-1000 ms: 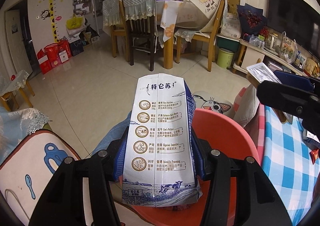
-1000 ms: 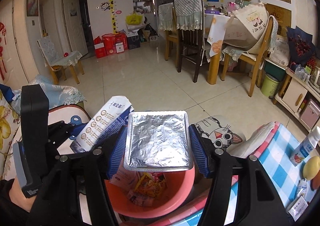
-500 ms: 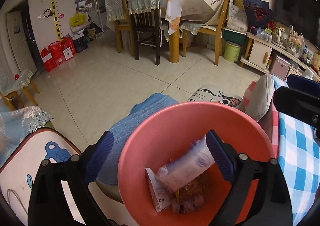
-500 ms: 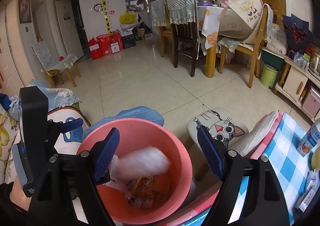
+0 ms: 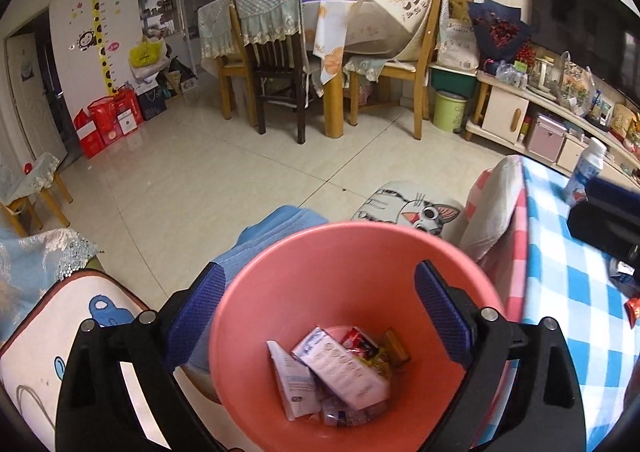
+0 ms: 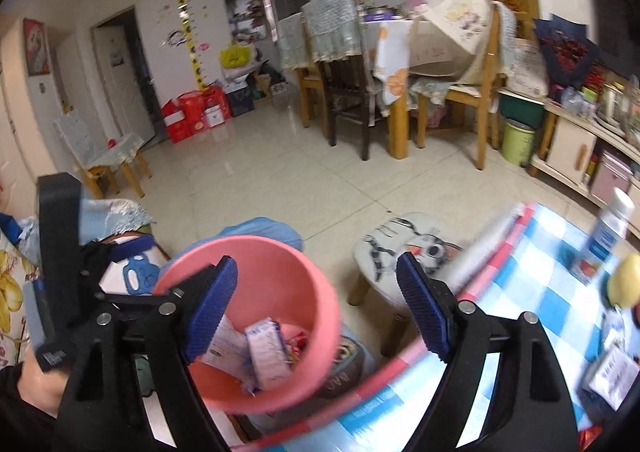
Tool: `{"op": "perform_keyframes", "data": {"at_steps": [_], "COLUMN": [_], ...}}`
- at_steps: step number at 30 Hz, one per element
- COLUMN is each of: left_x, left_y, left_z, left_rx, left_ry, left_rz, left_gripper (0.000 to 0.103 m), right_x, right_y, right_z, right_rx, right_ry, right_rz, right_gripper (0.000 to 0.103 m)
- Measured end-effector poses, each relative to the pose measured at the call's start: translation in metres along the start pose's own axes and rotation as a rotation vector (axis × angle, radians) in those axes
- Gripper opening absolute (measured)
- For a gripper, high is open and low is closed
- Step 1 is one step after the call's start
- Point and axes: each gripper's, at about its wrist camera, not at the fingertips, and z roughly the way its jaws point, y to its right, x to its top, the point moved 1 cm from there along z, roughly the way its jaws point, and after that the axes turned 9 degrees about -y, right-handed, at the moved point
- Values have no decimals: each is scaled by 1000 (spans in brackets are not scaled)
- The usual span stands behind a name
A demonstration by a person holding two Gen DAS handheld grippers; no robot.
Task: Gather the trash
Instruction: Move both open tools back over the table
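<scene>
Since a second ago: milk carton (image 5: 343,372), formerly gripped in the left tongs (image 5: 320,316), now lies inside the pink bin (image 5: 280,272) atop wrappers; foil tray, formerly in the right tongs (image 6: 316,308), gone from them and presumably also in the bin, though it cannot be picked out among the contents. Left tongs: released, jaws spread wide, nothing between them, poised directly above the bin mouth. Right tongs: likewise released and empty; bin sits below and toward their left jaw, cat-print stool (image 6: 408,252) ahead between the jaws. Right view is motion-blurred, so fine detail there is uncertain. Step in hand: drop-off complete, both tongs free for the next pickup. Remaining items, by judgement: on the blue-checked worktop (image 6: 520,276) to the right of the right tongs, a white bottle (image 6: 610,228), a yellow round object (image 6: 624,284), and a flat packet (image 6: 612,376) near the right edge; a small red wrapper (image 5: 634,310) shows at the far right of the left tongs. Next move calls for: swinging rightward over the worktop, choosing which pieces are trash, and closing on flat packets low at an edge.
</scene>
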Motion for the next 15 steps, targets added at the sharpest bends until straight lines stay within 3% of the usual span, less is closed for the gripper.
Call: {"op": "perform_keyframes", "data": {"at_steps": [6, 15], "left_x": [-4, -31], "left_y": [55, 225], "left_z": [-15, -24], "left_rx": [-96, -280], "left_ry": [-8, -10], "left_rz": [62, 353], "left_gripper": [95, 95], "right_x": [-62, -179], "right_y": [62, 165], "right_z": [-33, -121], "right_rx": [-95, -298], "right_ry": [-32, -63], "right_rz": [98, 187], "right_gripper": [84, 84]}}
